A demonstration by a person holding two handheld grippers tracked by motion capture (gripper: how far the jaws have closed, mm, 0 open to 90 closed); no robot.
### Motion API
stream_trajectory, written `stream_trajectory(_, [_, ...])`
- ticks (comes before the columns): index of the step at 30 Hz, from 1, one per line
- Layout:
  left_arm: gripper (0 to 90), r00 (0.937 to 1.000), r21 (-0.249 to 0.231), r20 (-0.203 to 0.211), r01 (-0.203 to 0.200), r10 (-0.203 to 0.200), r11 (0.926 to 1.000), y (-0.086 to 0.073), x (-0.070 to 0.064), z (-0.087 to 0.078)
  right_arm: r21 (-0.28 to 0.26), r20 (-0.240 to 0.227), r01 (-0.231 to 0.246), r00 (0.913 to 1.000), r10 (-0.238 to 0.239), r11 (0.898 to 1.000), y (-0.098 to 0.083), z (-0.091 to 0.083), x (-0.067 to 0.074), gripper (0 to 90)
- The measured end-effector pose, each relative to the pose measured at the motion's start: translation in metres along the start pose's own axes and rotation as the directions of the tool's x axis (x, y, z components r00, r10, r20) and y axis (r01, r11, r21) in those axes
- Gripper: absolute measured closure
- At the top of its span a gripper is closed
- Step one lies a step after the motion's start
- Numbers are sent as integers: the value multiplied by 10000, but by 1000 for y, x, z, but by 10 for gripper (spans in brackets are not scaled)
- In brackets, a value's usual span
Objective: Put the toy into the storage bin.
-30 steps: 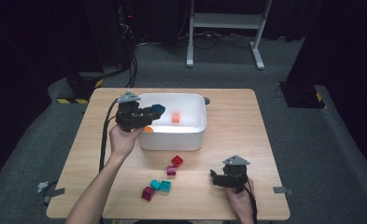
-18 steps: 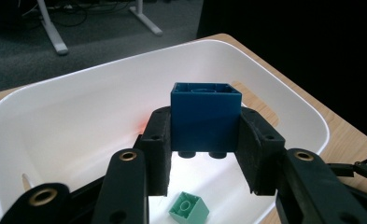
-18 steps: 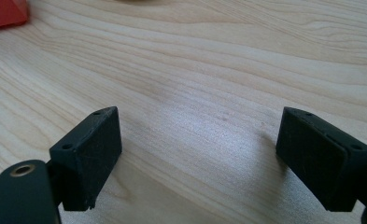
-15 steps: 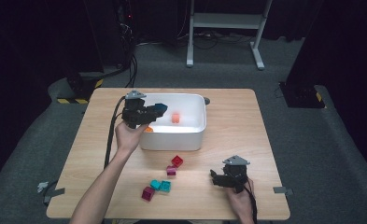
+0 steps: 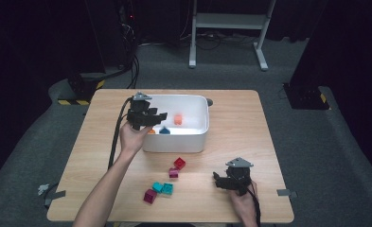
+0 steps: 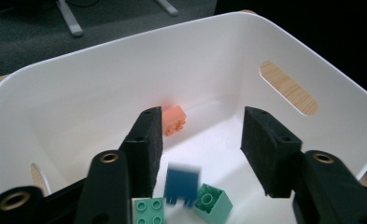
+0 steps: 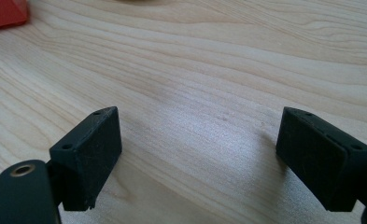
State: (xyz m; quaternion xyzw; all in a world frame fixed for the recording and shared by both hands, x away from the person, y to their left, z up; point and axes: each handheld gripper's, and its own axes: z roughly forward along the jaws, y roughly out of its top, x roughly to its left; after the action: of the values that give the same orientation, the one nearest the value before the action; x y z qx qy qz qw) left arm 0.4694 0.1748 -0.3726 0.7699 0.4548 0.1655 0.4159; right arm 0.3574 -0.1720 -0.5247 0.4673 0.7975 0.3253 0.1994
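Observation:
My left gripper [image 5: 157,116] hangs over the left end of the white bin [image 5: 174,142]. Its jaws have just been opening, and the pads touch nothing. In the left gripper view [image 6: 202,135] a blurred blue brick [image 6: 182,184] is below the jaws, loose from both pads, above two green bricks [image 6: 212,201]. An orange brick [image 6: 174,119] lies further in on the bin's floor [image 5: 178,119]. My right gripper [image 5: 220,179] rests low at the table's front right. It is open [image 7: 200,149], with bare wood between its fingers.
Loose bricks lie in front of the bin: a red one [image 5: 179,163], a magenta one [image 5: 173,173], two teal ones [image 5: 163,188] and another magenta one [image 5: 150,195]. The red brick's corner [image 7: 3,11] appears in the right gripper view. The table's front edge [image 5: 174,220] is close to my right hand.
My left gripper has moved right and a little lower over the bin. A blue brick now lies in the bin below it. The right gripper has stayed in place.

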Motion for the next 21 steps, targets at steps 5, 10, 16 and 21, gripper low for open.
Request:
stream_trajectory(5, [362,9997,-215,-36,-222,221,9995,0,-6,-11,-7,-7,15,10000,-15,10000,0,0,0,139])
stream_trajectory(10, [327,9996,-563,11,-270,271,9980,-4,-11,-22,4,2,15,10000,-15,10000,0,0,0,139])
stream_trajectory(16, [289,9986,-730,-178,-504,492,9961,-14,-18,-40,-5,-8,15,10000,-15,10000,0,0,0,139])
stream_trajectory(21, [257,9988,-943,-14,-488,489,9943,-24,-20,-56,3,-1,14,10000,-14,10000,0,0,0,139])
